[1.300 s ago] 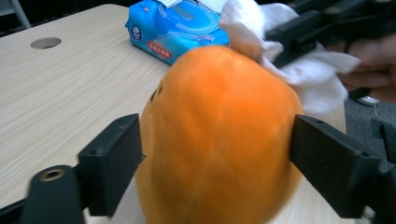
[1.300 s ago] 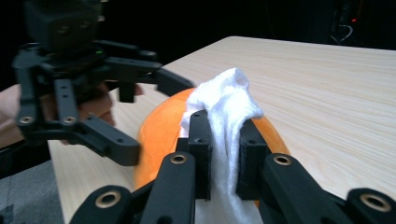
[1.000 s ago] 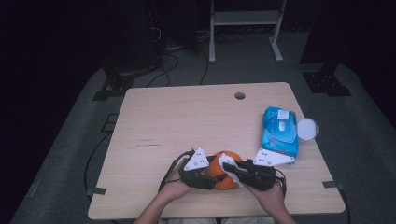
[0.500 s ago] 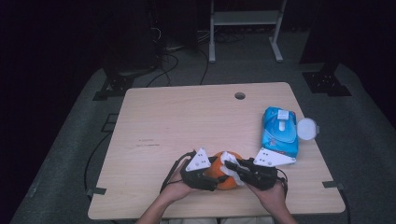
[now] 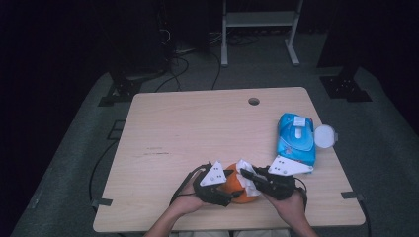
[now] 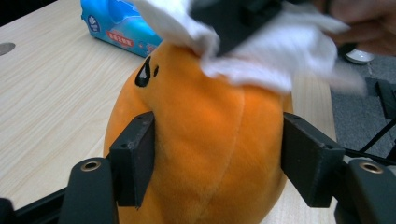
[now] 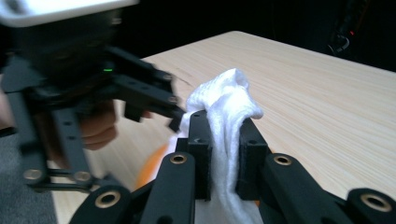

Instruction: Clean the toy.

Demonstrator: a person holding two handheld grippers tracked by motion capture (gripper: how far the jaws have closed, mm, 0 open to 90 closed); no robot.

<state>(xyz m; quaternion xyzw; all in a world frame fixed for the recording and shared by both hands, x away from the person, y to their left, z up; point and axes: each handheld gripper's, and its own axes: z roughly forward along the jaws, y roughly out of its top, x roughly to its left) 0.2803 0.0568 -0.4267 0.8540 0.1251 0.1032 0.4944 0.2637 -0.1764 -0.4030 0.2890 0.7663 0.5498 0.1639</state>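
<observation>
While we look down from the high view, we see both grippers meeting at the near edge of the wooden table, right in front of the person. Our left gripper has its jaws pressed against the two sides of an orange plush toy, which rests on the table; its jaws have just been closing on the toy a little further. A small black mark shows on the toy's upper left in the left gripper view. Our right gripper is clamped tight on a white cloth, and that cloth lies against the top of the toy. Farther right on the table we see a blue pack of wipes, well apart from the toy, with a round white lid just beside it.
</observation>
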